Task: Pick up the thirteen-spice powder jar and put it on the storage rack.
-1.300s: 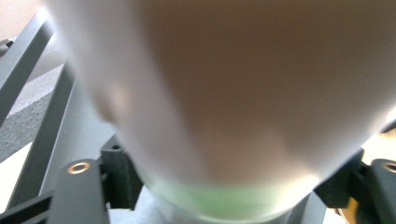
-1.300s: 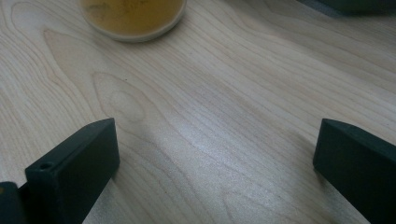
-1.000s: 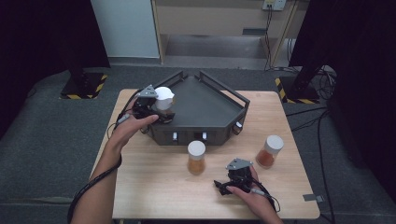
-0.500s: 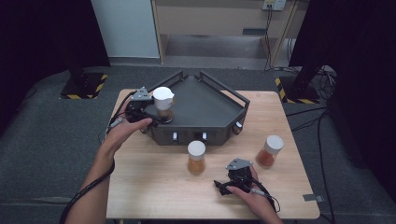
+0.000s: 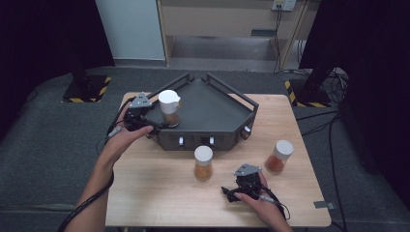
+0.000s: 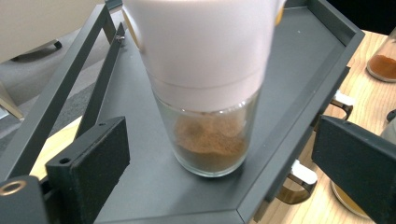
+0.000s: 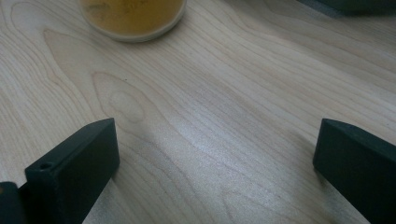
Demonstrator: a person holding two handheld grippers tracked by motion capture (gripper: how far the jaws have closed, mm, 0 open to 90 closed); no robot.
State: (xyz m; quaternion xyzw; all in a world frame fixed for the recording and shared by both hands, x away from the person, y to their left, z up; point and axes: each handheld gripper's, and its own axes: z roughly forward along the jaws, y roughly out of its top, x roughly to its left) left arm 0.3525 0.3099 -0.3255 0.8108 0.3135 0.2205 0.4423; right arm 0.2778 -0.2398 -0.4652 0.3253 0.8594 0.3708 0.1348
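Wooden table (image 5: 159,193): left gripper (image 5: 153,126), jaws just opened clear of the jar (image 5: 169,107) on the tray (image 5: 212,108), should back off; right gripper (image 5: 231,192) rests open, empty.

White-capped jar (image 5: 169,108), brown powder; dark-grey tray (image 5: 212,104).

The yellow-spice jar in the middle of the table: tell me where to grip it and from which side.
Probably grip the yellow-spice jar around its glass body, just below the white cap. It stands upright, round and apart from the tray. Come in level from the near right, where the right gripper rests with jaws open.
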